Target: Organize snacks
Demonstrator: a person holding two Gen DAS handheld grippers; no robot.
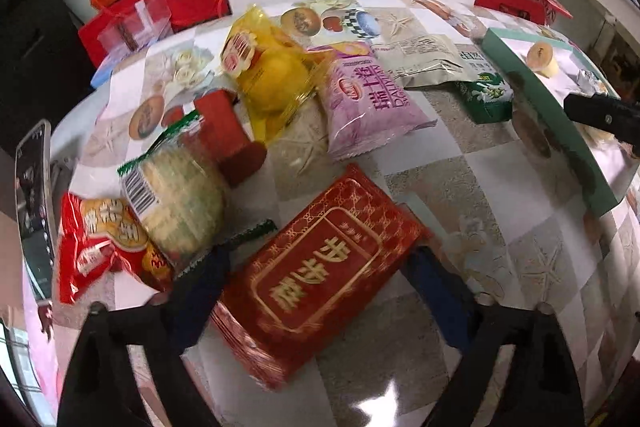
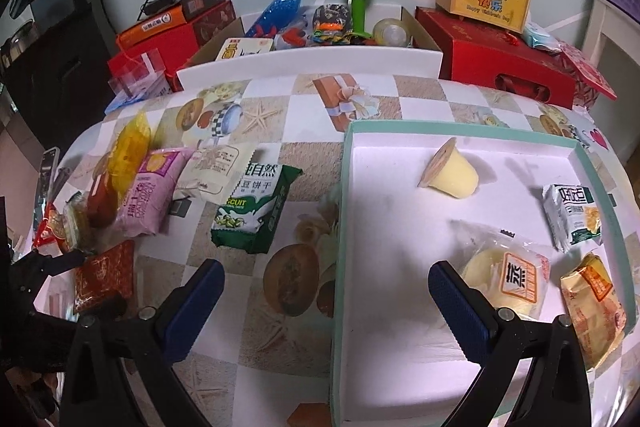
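In the left wrist view my left gripper (image 1: pixel 320 291) is open with its fingers on either side of a red and gold snack packet (image 1: pixel 316 267) lying on the table. Around it lie a red bag (image 1: pixel 100 247), a clear pack of pale cakes (image 1: pixel 180 199), a yellow pack (image 1: pixel 272 67), a pink pack (image 1: pixel 368 99) and a green biscuit pack (image 1: pixel 486 95). In the right wrist view my right gripper (image 2: pixel 324 303) is open and empty over the left wall of a mint-green tray (image 2: pixel 340 227). The tray holds a jelly cup (image 2: pixel 452 173), a steamed cake pack (image 2: pixel 508 271) and two other packs.
Red gift boxes (image 2: pixel 500 63), a cardboard box of odds and ends (image 2: pixel 320 27) and a white board (image 2: pixel 308 61) stand along the table's far edge. A phone (image 1: pixel 34 211) lies at the left edge. The table is covered with a checked patterned cloth.
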